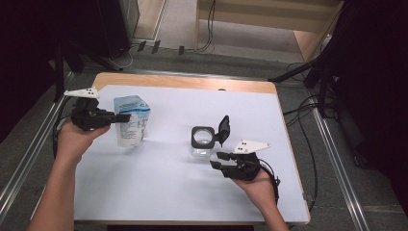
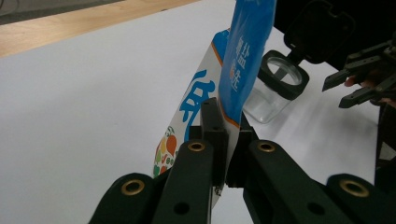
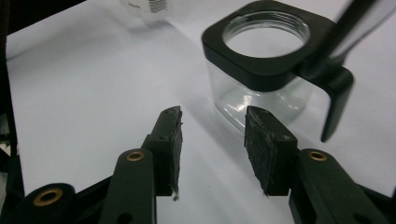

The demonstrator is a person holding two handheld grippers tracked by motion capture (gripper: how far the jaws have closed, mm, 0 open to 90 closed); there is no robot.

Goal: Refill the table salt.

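A wooden table [image 1: 183, 82] fills the middle of the high view, with a big white sheet [image 1: 159, 183] on top. At the left of the frame stands a blue and white bag [image 1: 131, 120]. The left gripper [image 1: 120, 117] pinches the bag's top edge tight between its jaws. Just right of the middle sits a clear jar [image 1: 202, 142] with a black square rim. Its black lid [image 1: 223, 129] is flipped up. The right gripper [image 1: 217, 160] is just below the jar, jaws apart, holding nothing.
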